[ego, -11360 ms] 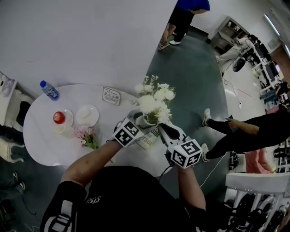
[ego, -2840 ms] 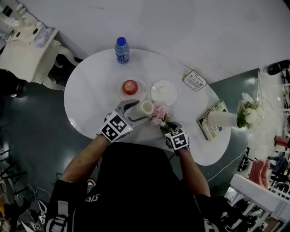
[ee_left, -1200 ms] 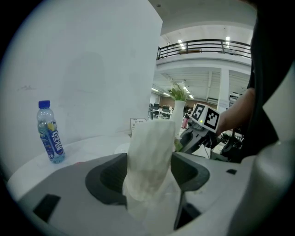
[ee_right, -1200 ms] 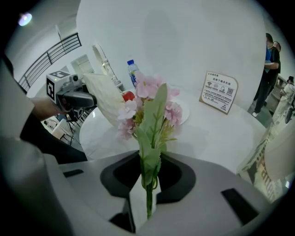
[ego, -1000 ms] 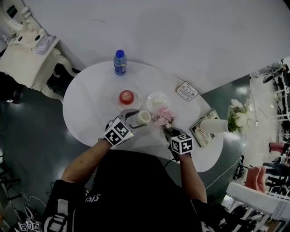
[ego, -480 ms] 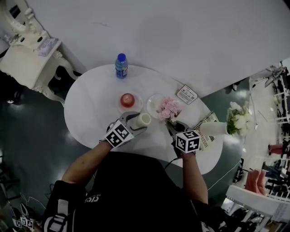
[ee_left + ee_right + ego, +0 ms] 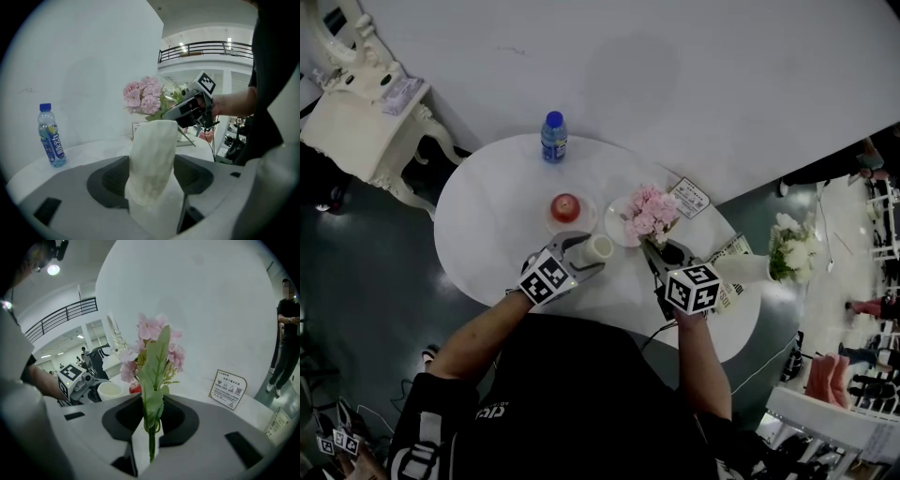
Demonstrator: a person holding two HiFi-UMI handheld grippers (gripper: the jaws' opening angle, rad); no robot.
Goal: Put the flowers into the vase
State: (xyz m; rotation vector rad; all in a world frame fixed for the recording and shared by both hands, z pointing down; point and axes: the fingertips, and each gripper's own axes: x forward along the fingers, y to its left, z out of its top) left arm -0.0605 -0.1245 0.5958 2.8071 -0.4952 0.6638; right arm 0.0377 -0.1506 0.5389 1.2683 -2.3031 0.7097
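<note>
My left gripper (image 7: 587, 247) is shut on a small cream vase (image 7: 598, 247), which stands on the round white table (image 7: 487, 220). In the left gripper view the vase (image 7: 153, 159) fills the gap between the jaws. To its right, my right gripper (image 7: 653, 249) is shut on the green stems of a pink flower bunch (image 7: 650, 212). The blooms are held above the table, over a white plate. The right gripper view shows the stems (image 7: 151, 427) pinched between the jaws and the blooms (image 7: 154, 345) upright, with the vase (image 7: 110, 390) apart at lower left.
A blue bottle (image 7: 552, 136) stands at the table's far edge. A red apple (image 7: 565, 205) lies on a plate beside a second plate (image 7: 619, 214). At the right are a sign card (image 7: 689, 197), a book (image 7: 729, 251) and a vase of white flowers (image 7: 789, 248).
My right gripper has lifted the pink flowers off the table and carried them up and away from me, to the right of the vase. The left gripper and vase stayed still.
</note>
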